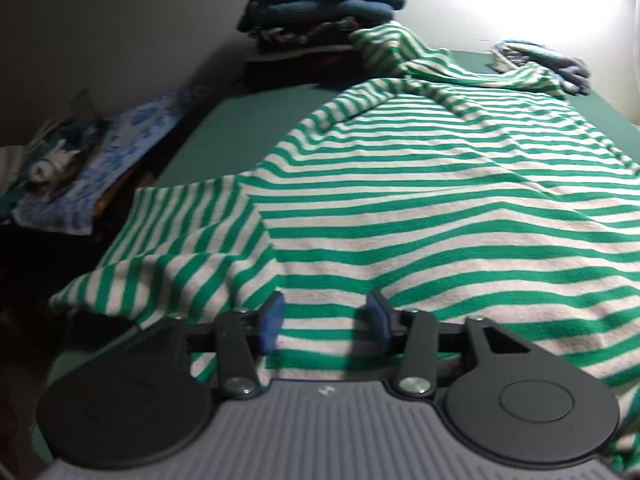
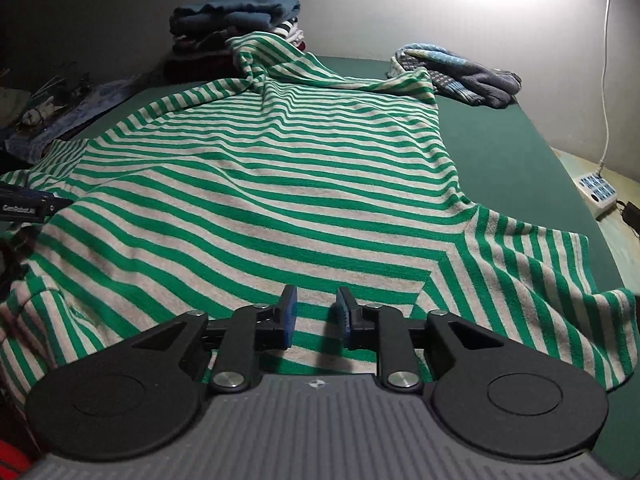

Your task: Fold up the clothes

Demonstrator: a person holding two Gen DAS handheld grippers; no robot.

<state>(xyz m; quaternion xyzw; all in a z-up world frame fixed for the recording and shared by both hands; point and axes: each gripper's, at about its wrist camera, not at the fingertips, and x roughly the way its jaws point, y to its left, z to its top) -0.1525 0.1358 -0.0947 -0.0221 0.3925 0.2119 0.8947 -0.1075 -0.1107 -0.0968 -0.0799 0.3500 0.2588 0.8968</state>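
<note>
Striped shirt (image 1: 420,208) spread, rumpled, on green desk (image 1: 240,120); folded stack (image 1: 316,20) at 12 o'clock. My left tool (image 1: 324,322) and right tool (image 2: 316,316) agape, gripping nothing.

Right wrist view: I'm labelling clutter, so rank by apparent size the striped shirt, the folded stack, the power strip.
1. striped shirt
2. folded stack, though farther away
3. power strip

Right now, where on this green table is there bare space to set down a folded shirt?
Bare green table shows along the right, between the striped shirt and the table edge, below the blue knit garment. A smaller bare patch lies left of the shirt, before the folded stack. The far corners and middle are crowded.
</note>
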